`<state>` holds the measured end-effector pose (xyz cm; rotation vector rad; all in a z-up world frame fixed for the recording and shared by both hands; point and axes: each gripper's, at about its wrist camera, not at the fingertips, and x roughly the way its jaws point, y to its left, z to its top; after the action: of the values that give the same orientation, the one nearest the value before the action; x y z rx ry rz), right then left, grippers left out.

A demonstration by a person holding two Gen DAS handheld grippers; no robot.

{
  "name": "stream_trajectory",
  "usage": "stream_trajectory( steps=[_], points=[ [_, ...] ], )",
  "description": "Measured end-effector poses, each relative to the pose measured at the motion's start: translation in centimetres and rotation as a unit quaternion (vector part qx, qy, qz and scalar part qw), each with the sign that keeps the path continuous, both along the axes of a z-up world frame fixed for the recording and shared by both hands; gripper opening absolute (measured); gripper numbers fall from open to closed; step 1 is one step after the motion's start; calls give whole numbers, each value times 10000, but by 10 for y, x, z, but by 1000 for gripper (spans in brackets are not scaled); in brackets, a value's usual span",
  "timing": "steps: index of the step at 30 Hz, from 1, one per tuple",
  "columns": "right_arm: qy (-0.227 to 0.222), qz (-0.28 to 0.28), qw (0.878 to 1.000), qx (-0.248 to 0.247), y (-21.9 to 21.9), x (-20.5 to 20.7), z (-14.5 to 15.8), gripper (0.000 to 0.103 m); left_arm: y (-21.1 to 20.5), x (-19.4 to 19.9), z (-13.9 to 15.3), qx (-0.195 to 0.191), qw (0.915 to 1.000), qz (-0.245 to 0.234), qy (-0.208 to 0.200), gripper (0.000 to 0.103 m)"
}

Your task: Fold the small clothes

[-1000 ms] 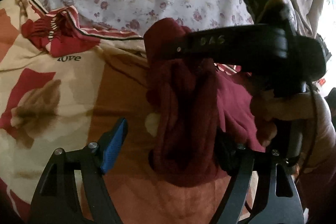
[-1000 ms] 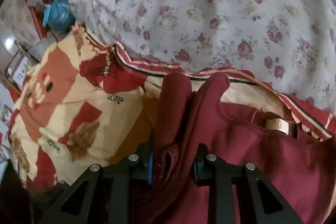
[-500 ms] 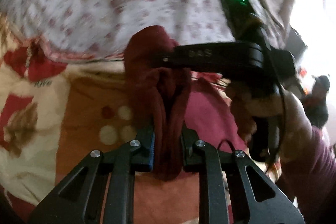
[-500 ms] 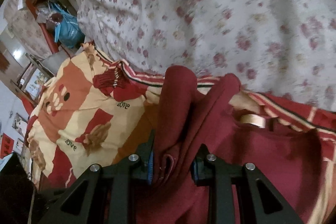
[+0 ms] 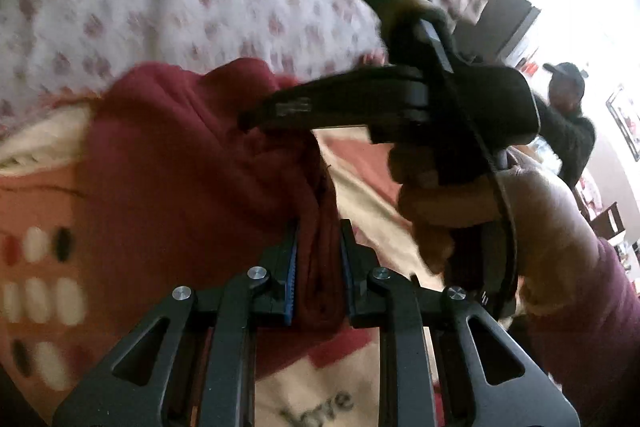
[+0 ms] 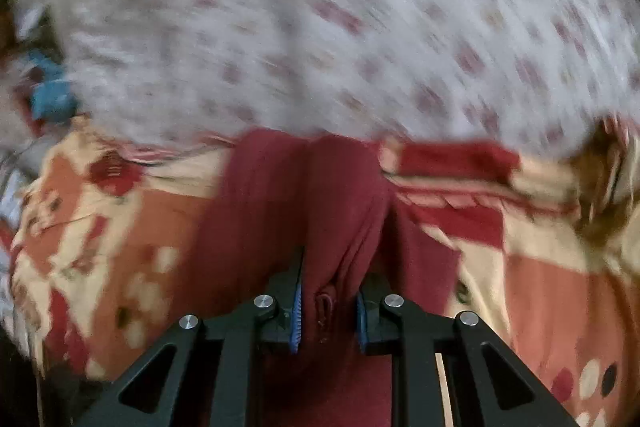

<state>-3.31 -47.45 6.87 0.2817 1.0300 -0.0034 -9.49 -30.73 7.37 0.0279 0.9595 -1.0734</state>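
Currently: left gripper (image 5: pixel 318 263) is pinching a bunched fold of the maroon garment (image 5: pixel 188 167) | right gripper (image 6: pixel 327 301) is closing, jaws squeezing another fold of it | garment is hanging gathered above the patterned blanket (image 6: pixel 552 291), near the floral sheet (image 6: pixel 360 27)
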Motion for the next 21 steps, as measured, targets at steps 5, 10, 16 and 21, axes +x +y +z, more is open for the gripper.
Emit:
stream_trajectory(
  steps=[5, 10, 16, 21],
  points=[
    [79, -376, 9985, 383, -19, 0, -37, 19, -1, -5, -5, 267, 9995, -182, 24, 36],
    [-183, -432, 9941, 973, -30, -40, -7, 46, 68, -8, 25, 114, 9994, 74, -321, 46],
    [-277, -347, 9863, 1587, -19, -79, -9, 53, 111, 13, 10, 601, 9901, 1140, -549, 55],
    [-312, -694, 9772, 1981, -15, -82, -16, 55, 111, 10, -10, 755, 9885, 1265, -337, 55]
  ],
)
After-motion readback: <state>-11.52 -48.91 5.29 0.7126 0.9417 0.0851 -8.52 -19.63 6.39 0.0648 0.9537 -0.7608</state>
